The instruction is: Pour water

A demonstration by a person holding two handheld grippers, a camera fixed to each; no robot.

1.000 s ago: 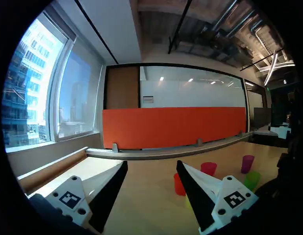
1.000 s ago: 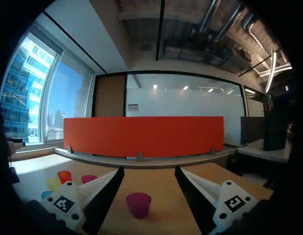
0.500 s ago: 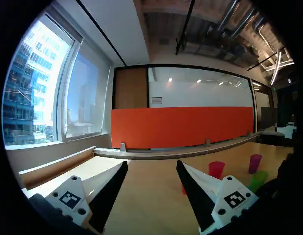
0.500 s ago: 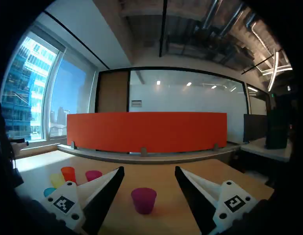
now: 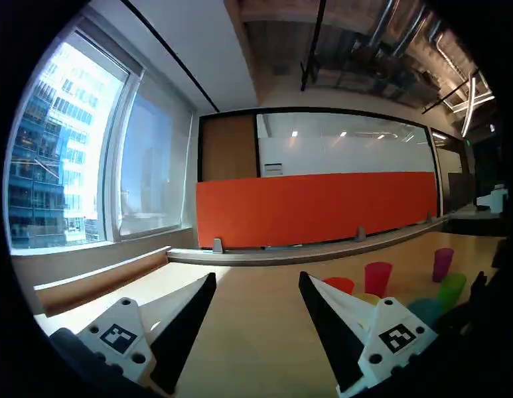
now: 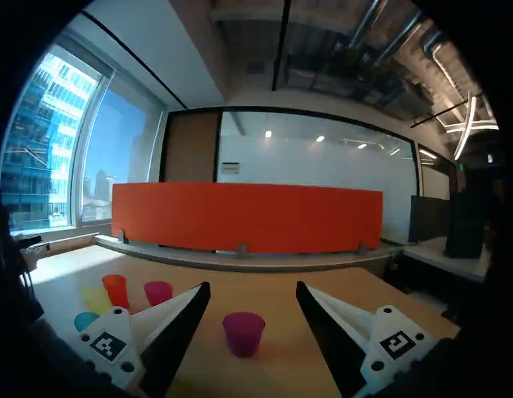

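1. The left gripper (image 5: pixel 257 276) is spread wide and empty over the wooden surface (image 5: pixel 256 345).
2. The right gripper (image 6: pixel 251 286) is also released. A purple cup (image 6: pixel 243 333) stands upright ahead, untouched.
3. An orange cup (image 6: pixel 115 290) and a pink cup (image 6: pixel 158 292) stand farther left.

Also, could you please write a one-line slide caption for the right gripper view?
Open right gripper above a wooden table, purple cup straight ahead, four more cups at left.
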